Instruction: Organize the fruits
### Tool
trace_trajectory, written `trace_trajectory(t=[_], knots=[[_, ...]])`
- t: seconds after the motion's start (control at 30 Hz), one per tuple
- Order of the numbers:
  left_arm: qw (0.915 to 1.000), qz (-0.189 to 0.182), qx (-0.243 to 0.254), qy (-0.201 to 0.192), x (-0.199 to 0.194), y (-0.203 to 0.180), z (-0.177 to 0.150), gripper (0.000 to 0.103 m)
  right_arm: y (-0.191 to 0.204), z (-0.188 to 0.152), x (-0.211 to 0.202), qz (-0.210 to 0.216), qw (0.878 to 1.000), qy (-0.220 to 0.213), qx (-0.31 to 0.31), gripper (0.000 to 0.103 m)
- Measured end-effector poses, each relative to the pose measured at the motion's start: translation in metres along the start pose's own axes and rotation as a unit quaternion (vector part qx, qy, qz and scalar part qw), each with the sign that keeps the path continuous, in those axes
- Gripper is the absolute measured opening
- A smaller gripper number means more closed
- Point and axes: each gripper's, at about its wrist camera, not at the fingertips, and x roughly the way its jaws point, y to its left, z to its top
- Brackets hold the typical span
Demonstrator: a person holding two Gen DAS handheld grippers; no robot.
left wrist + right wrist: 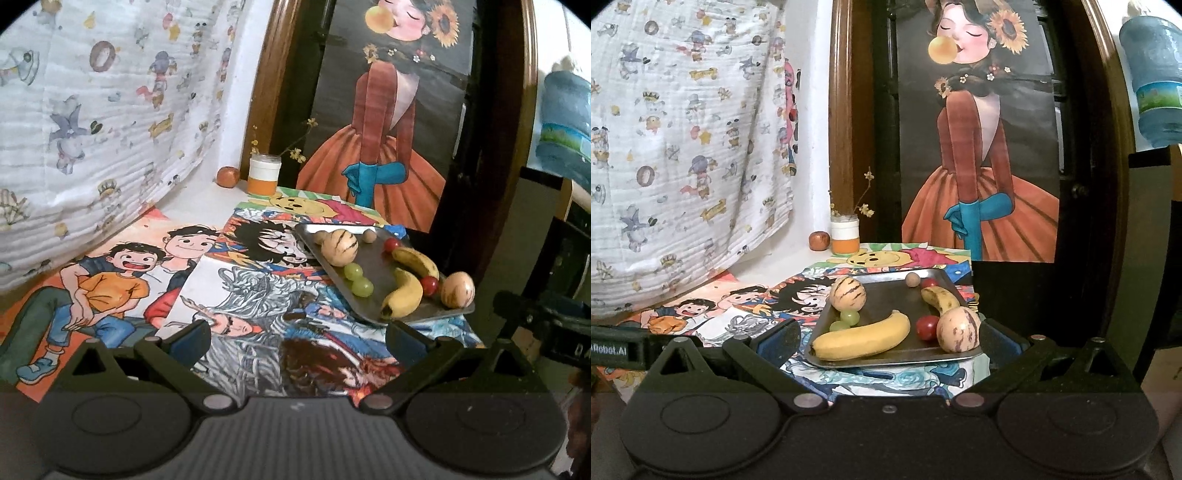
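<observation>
1. Two grapes (845, 320) on the metal tray (886, 295) sit partly behind the large banana (862, 339) in the right wrist view, so their lower edges are hidden.
2. The small brown ball (911, 280) at the tray's far edge is too small to identify.
3. The front red cherry tomato (925, 327) is partly covered by the near striped melon (958, 329); the far one (929, 283) peeks from behind the smaller banana (940, 300).
4. The water bottle (1152, 74) is cut off by the frame edge.
5. The left gripper (297, 341) stands wide apart, holding nothing, over the cartoon posters (236, 295) beside the tray.
6. The right gripper (888, 341) is also spread wide and empty, its fingers (779, 341) flanking the tray's near edge; contact cannot be told.
7. The other striped melon (847, 293) rests at the tray's far left.
</observation>
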Motion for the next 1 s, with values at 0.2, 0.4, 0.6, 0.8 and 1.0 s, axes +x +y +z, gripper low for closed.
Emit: trace_trajectory(t=[0.2,0.4,0.6,0.8,1.0], knots=[[0.9999,0.006,-0.001,0.008,-0.003,0.002,-0.006,0.103,0.004,-0.007,0.004,0.013,1.000,0.022,0.001,0.102],[0.9997,0.015,-0.002,0.017,-0.004,0.004,-0.008,0.103,0.007,-0.011,0.009,0.027,0.999,0.046,-0.004,0.102],[0.9995,0.019,-0.004,0.027,-0.004,0.005,-0.009,0.103,0.007,-0.013,0.010,0.033,0.998,0.053,-0.001,0.102],[0.9993,0.020,-0.004,0.030,-0.003,0.005,-0.010,0.103,0.005,-0.015,0.012,0.034,0.998,0.055,0.001,0.102],[0.9993,0.019,-0.003,0.031,-0.002,0.004,-0.010,0.103,0.005,-0.015,0.012,0.034,0.998,0.055,0.001,0.102]])
